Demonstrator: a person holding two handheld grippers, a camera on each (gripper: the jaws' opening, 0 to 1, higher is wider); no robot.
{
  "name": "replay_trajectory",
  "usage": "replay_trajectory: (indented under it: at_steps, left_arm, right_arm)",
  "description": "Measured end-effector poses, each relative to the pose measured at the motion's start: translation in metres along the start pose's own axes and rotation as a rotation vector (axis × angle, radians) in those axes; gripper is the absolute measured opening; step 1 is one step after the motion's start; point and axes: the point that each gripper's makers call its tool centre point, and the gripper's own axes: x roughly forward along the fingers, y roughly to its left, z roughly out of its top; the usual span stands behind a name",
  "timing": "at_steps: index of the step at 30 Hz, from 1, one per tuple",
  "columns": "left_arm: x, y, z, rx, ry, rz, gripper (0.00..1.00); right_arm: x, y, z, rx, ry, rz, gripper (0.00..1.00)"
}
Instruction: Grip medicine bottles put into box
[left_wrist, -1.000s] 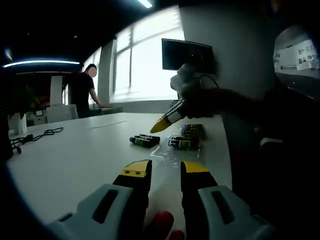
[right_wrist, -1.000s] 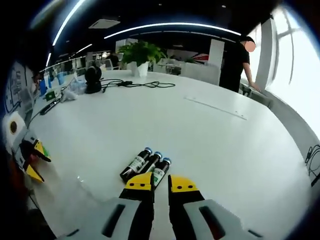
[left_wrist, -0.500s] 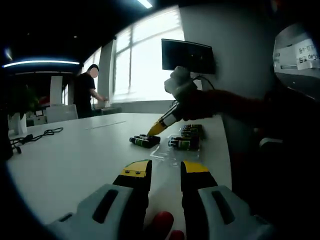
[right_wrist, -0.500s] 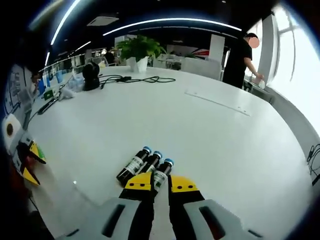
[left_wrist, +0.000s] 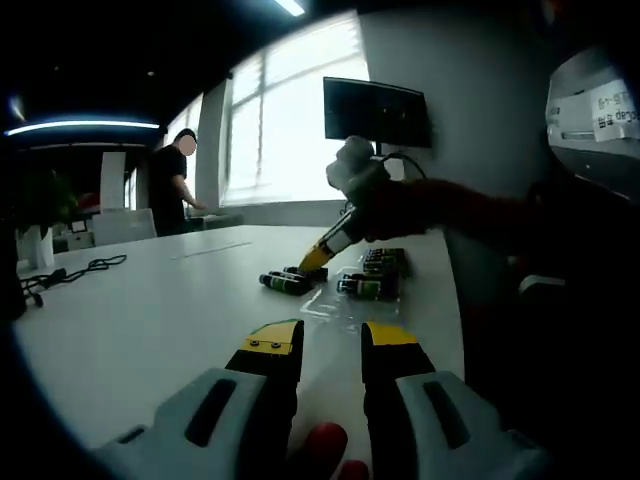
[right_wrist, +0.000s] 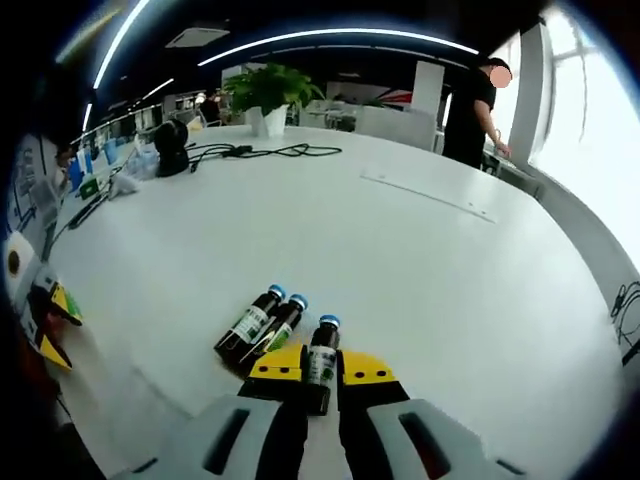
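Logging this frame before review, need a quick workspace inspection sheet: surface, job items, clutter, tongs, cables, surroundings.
Surface: white table, large and mostly bare.
Job's things: one bottle between the right tongs' jaws; two bottles lying side by side just left of it; clear box with bottles already inside.
Clutter: dark round device and small items at the far table edge; too small to identify.
Grippers: right tongs closed on the bottle; left tongs open, empty, held low over the table.
Cables: black cable coiled near the plant.
Surroundings: potted plant, person standing by the windows, wall monitor.
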Motion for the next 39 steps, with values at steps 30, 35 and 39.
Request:
replay_trajectory:
  at_steps: [30, 35, 39]
  left_arm:
    - [0.000, 0.000, 0.000, 0.001, 0.000, -0.001, 0.18]
    - [0.000, 0.000, 0.000, 0.001, 0.000, 0.000, 0.18]
    - [0.000, 0.000, 0.000, 0.000, -0.001, 0.000, 0.18]
  right_arm:
    - [0.000, -0.007, -0.003, -0.026, 0.007, -0.033, 0.07]
    - [-0.006, -0.008, 0.001, -0.021, -0.012, -0.039, 0.07]
    - [-0.009, -0.007, 0.003, -0.018, -0.022, -0.033, 0.07]
